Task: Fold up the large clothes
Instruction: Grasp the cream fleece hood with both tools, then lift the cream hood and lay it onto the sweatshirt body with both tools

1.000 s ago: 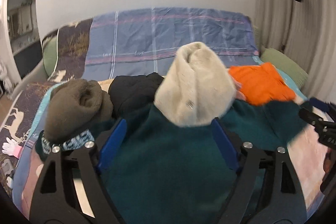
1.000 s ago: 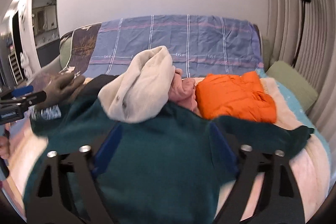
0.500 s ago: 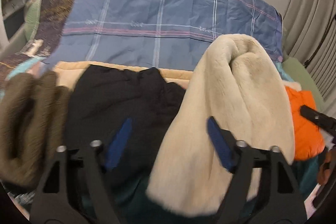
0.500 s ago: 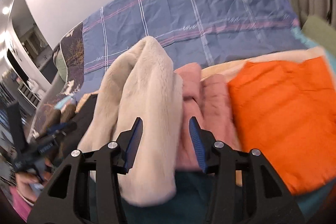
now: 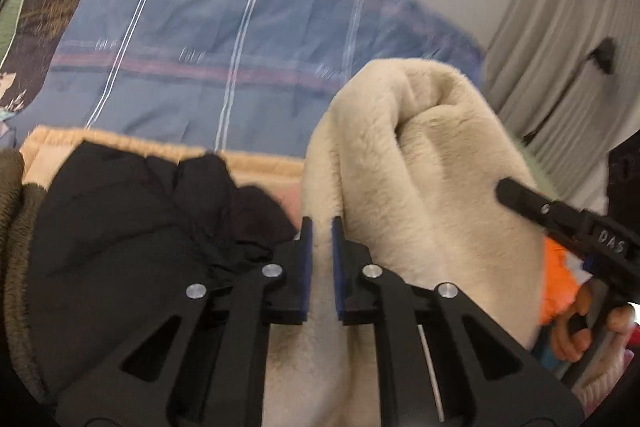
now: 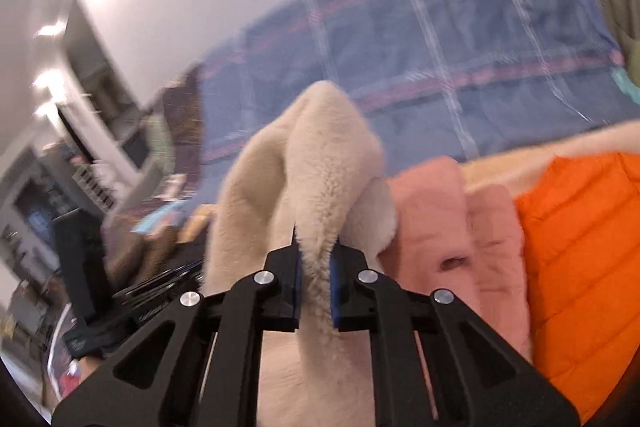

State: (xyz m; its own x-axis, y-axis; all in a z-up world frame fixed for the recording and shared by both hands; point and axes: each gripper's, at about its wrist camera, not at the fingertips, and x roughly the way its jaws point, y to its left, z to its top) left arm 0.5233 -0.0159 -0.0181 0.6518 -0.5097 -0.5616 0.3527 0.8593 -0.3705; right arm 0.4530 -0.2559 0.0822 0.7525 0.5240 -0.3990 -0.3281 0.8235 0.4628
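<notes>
Left wrist: my left tool [image 5: 320, 263], lower centre, pressed together on left edge of cream fleece [image 5: 420, 187], pinching thin fold for lifting. Black jacket [image 5: 132, 239] lower left, untouched. Right tool [image 5: 560, 215] enters at right edge.

Right wrist: right tool [image 6: 315, 281] closing, pinching fleece ridge [image 6: 320, 187] at centre. Pink [image 6: 452, 227] and orange [image 6: 584, 259] garments at right on bed, already folded, I judge.

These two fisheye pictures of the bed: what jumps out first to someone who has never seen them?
The cream fluffy garment heaped in the middle, pinched by both black grippers: the left gripper grips its left edge, while the right gripper's jaws are closing on a raised fold. Next comes the bright orange puffer jacket at the right, beside a pink fleece. A black garment lies at the left, with a blue plaid blanket behind.
</notes>
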